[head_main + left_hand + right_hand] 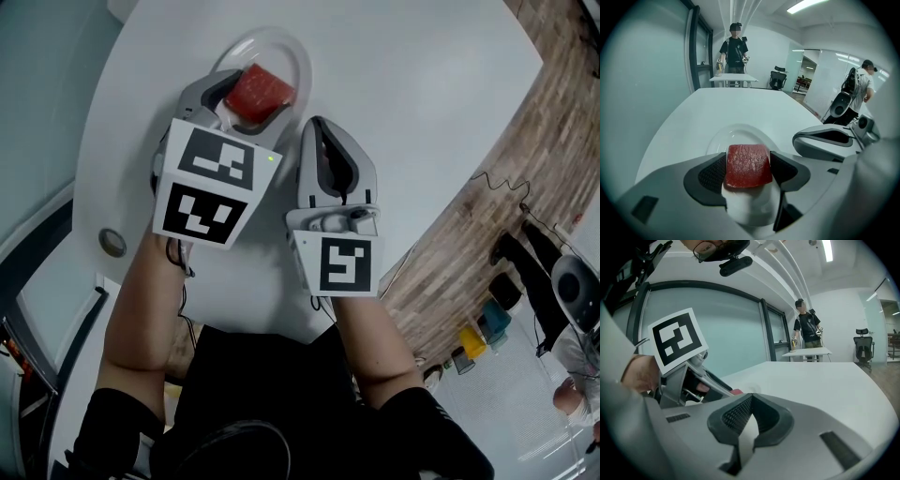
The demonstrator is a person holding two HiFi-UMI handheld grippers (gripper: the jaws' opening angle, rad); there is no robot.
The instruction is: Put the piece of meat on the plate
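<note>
A wide white desk with a rounded edge fills this bright office, with a glass partition along one side and another person standing at a far table. A clear plate sits on the desk in front of the operator. The left gripper is closed on the piece of meat, a flat red slab pinched by its two side edges between the dark pads, held level over the near part of the plate. I can't tell whether it touches the plate yet. The right gripper waits just beside, its jaws pressed together on nothing.

The step looks like the set-down. I'd carry the slab a little further in, so it clears the rim and lands toward the middle, lower it until it rests flat, then spread the jaws gently and lift straight up so the soft meat doesn't drag or flip.
</note>
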